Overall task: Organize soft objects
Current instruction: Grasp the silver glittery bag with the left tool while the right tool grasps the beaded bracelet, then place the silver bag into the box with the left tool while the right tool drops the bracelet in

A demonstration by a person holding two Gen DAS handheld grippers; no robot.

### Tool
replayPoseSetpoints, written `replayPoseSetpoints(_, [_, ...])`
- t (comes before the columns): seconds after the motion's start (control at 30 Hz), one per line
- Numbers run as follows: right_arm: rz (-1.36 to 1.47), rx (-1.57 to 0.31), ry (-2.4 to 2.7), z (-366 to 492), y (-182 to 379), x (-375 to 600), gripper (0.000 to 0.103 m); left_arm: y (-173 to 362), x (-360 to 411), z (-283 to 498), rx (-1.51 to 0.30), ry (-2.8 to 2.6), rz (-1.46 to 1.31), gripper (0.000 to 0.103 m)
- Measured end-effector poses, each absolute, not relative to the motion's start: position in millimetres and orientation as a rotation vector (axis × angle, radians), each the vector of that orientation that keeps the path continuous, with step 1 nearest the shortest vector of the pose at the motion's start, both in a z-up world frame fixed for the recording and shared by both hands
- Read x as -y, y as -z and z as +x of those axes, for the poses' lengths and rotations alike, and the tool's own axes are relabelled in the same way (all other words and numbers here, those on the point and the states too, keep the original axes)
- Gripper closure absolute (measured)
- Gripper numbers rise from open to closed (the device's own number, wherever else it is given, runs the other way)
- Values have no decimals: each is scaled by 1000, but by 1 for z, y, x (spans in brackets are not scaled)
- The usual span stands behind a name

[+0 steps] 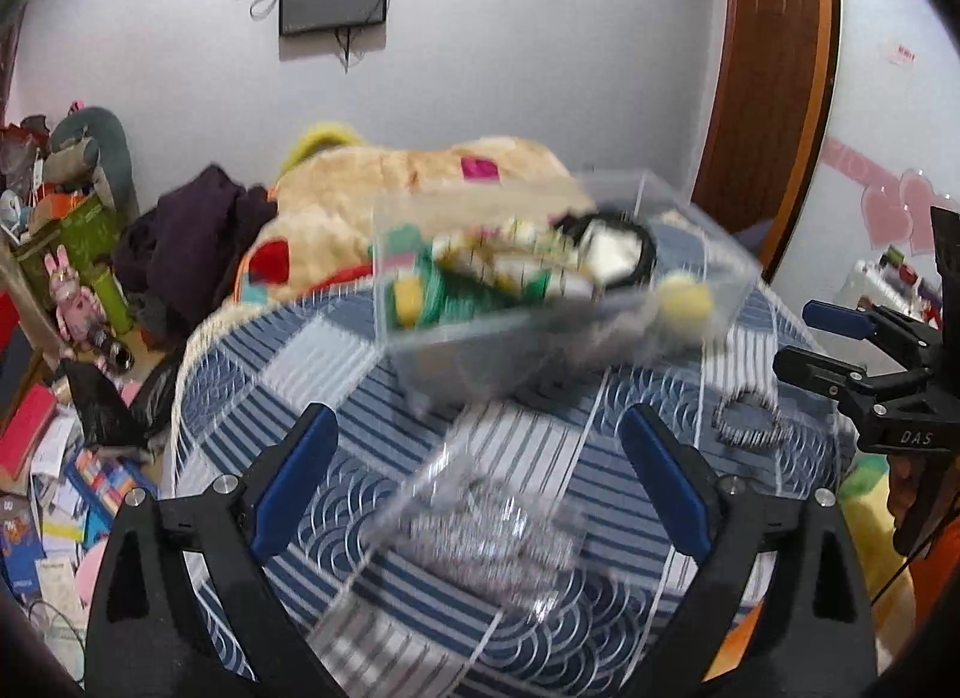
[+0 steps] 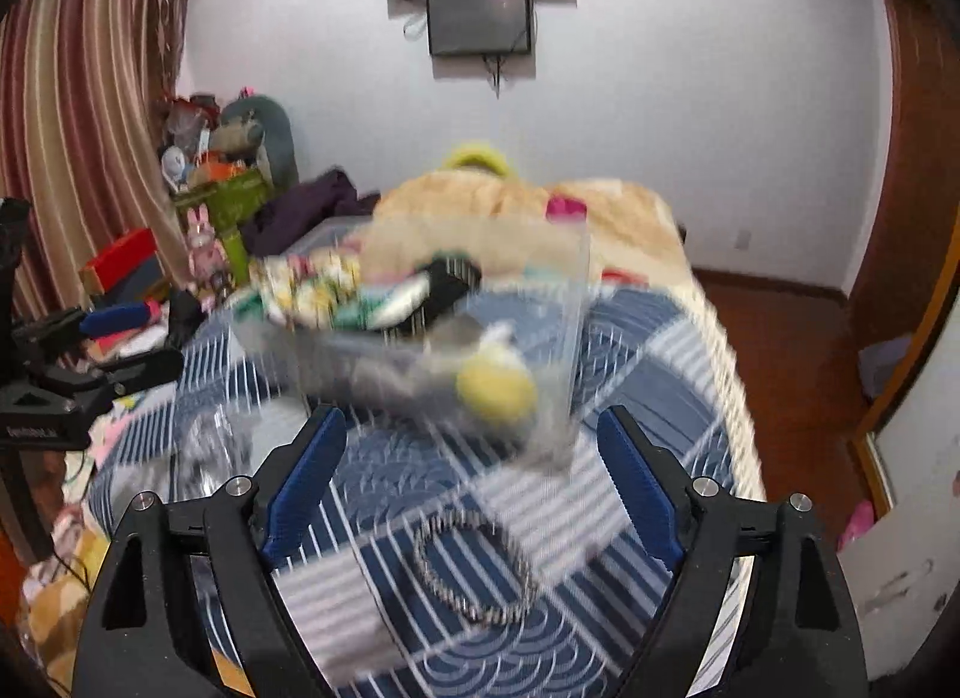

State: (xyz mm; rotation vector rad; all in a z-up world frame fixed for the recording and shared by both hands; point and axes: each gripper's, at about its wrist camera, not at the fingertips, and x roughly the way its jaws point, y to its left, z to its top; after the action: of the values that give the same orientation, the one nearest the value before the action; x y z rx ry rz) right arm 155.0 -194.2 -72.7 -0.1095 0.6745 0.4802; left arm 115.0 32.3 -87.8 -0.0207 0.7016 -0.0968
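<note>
Both grippers spread wide, holding nothing. Right gripper (image 2: 471, 482) hangs over the bed quilt (image 2: 660, 374); a dark scrunchie (image 2: 474, 569) lies flat just below and between its fingers, so right is nearer. Left gripper (image 1: 477, 482) faces a blurry silver item (image 1: 498, 536). Clear box (image 2: 468, 302) of soft things sits straight ahead, beyond both.

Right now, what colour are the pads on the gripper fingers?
Blue, on black frames; the right wrist view shows the right gripper's pads most sharply.
</note>
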Motion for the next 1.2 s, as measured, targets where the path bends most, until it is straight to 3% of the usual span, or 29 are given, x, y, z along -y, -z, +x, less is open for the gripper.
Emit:
replayPoseSetpoints(0.3, [-148, -834, -464, 154, 133, 202, 21, 134, -38, 113, -834, 113, -88, 7])
replayPoseSetpoints(0.4, [-182, -810, -454, 148, 134, 200, 30, 142, -37, 116, -852, 106, -103, 7])
replayPoseSetpoints(0.47, [-183, -806, -465, 147, 133, 200, 44, 148, -36, 118, -863, 93, -111, 7])
replayPoseSetpoints(0.53, [-179, -803, -472, 147, 132, 201, 56, 151, -35, 118, -860, 90, -111, 14])
replayPoseSetpoints(0.67, [-140, -798, -450, 151, 129, 207, 80, 152, -32, 117, -862, 132, -104, 40])
replayPoseSetpoints(0.77, [-100, -798, -458, 152, 127, 211, 90, 147, -29, 113, -838, 152, -81, 57])
replayPoseSetpoints(0.93, [-79, -764, -466, 149, 118, 213, 91, 132, -23, 107, -791, 164, -41, 66])
replayPoseSetpoints(1.2, [-66, -677, -490, 143, 92, 210, 91, 89, -9, 103, -663, 164, 13, 66])
